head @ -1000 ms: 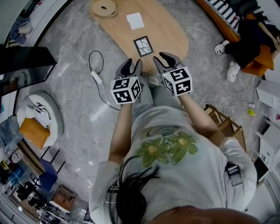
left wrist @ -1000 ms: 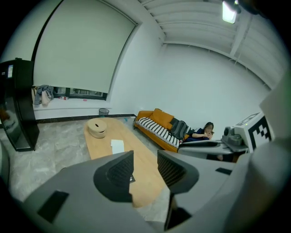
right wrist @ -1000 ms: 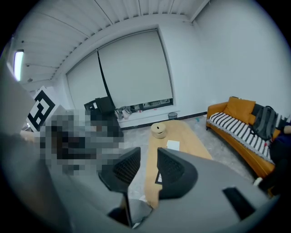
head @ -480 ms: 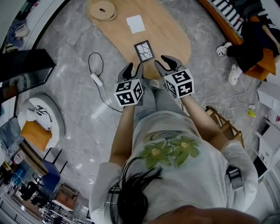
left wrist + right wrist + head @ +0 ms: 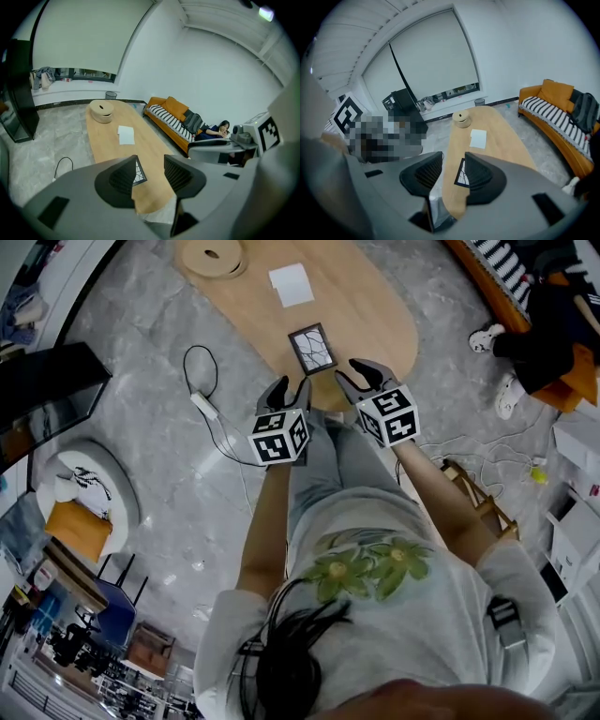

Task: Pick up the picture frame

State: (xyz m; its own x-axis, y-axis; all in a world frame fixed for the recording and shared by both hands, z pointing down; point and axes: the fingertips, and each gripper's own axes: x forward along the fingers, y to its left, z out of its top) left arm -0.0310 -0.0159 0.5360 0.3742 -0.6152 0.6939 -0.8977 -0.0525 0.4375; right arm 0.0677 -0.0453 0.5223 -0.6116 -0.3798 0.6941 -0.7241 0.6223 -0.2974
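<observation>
the picture frame (image 5: pixel 312 349) lies flat near the close end of the oval wooden table (image 5: pixel 375 306), just ahead of both grippers. the left gripper (image 5: pixel 289 386) and right gripper (image 5: pixel 359 373) have just been opening their jaws, which stand apart, gripping nothing.

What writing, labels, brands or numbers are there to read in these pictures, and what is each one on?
No readable text anywhere.
The left gripper and right gripper carry black-and-white square patterns, no letters.
The picture frame shows branching lines, no words.
The white sheet looks blank.
</observation>
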